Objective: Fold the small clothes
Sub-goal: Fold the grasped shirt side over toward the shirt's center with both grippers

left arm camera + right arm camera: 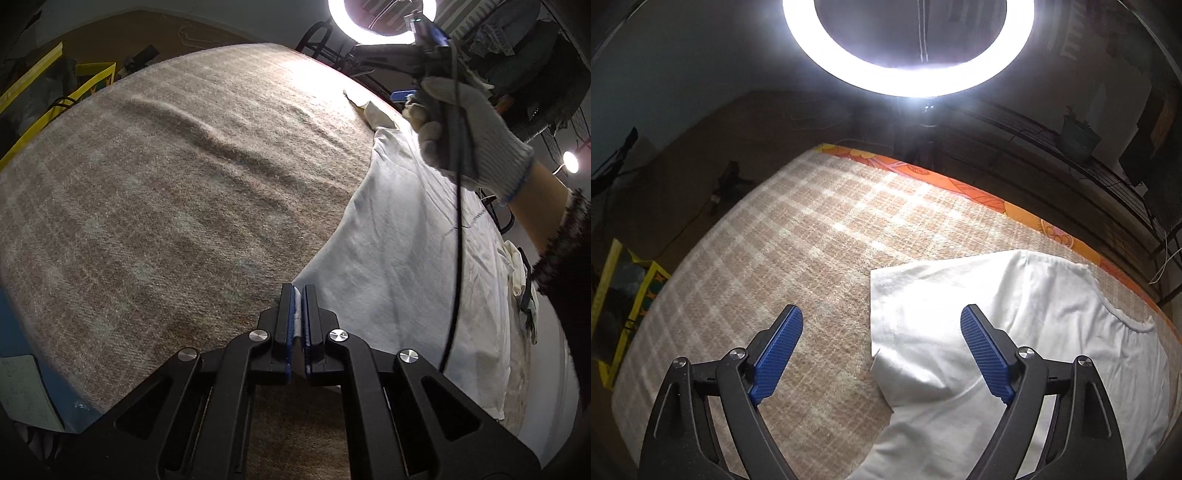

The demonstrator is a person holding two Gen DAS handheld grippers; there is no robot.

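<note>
Between closed left tongs [297,317], white shirt [406,236] hem; right tongs [882,354] spread above sleeve.

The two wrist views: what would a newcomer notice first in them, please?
First, the glaring ring light at the top of the right wrist view, above the checked blanket. Next, the white T-shirt spread on the blanket's right part, with the open right gripper above its sleeve. In the left wrist view, the left gripper is shut on the shirt's edge.
</note>
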